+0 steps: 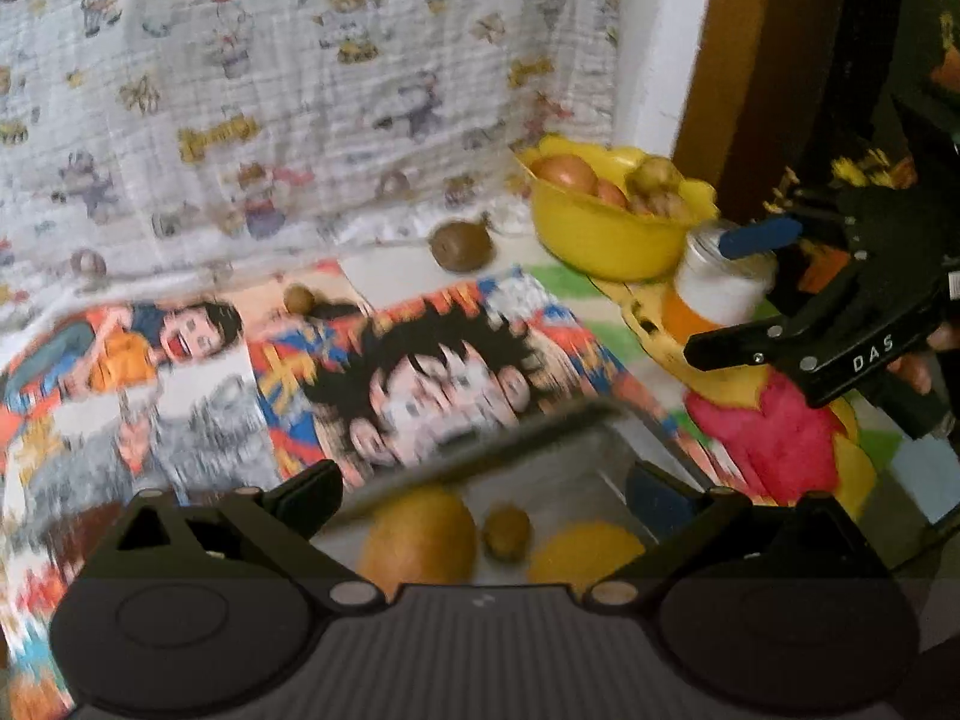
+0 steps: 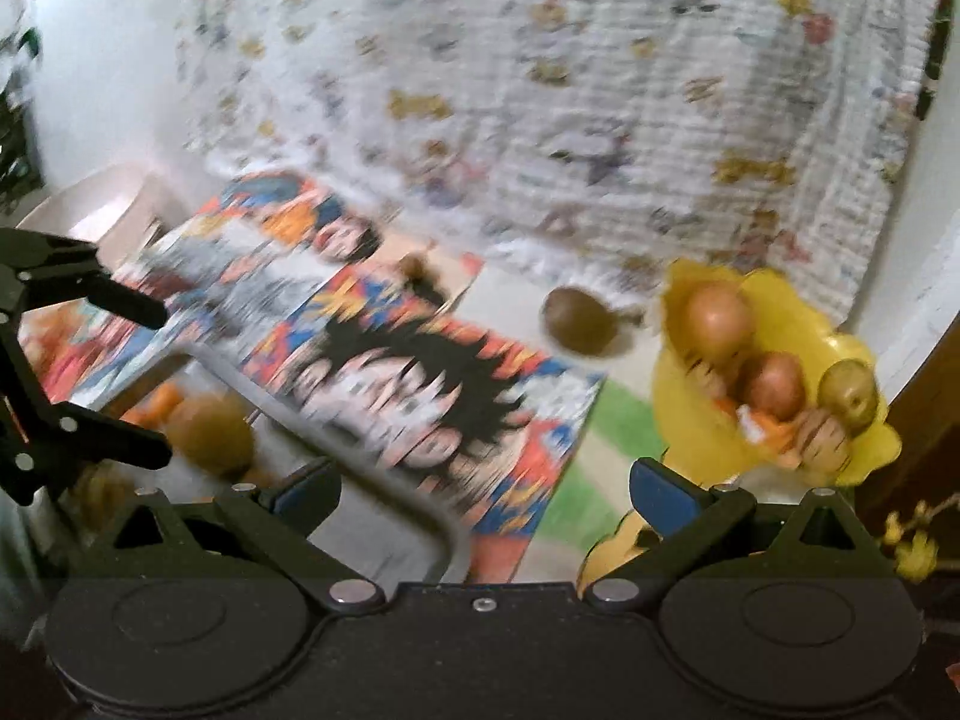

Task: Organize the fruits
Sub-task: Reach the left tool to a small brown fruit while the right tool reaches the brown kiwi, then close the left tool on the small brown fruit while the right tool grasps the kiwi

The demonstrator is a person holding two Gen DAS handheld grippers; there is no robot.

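White crinkled cloth [image 1: 300, 90] printed with cartoon figures hangs behind everything you face; its yellow lettering is too blurred to read. Below it lies a bright comic-print mat [image 1: 420, 372], also smeared by motion. Your clear tray [image 1: 576, 468] sits nearest your left gripper [image 1: 483, 495], whose fingers stand wide apart over it and grip nothing; inside the tray you have an orange [image 1: 420, 534], a small kiwi [image 1: 507, 531] and a lemon [image 1: 585, 552]. At the far right corner the yellow bowl [image 1: 600, 234] holds apples and other fruit, piled together. Just beside it stands a white-lidded jar [image 1: 723, 282]. Your right gripper [image 2: 485, 495] is likewise spread wide and empty, and in the left view it hangs in front of the jar, with the white letters "DAS" readable on its black arm [image 1: 873, 354]. One brown kiwi [image 1: 462, 246] lies loose near the bowl, and a smaller brown fruit [image 1: 299, 298] rests on the mat, well apart from the tray.
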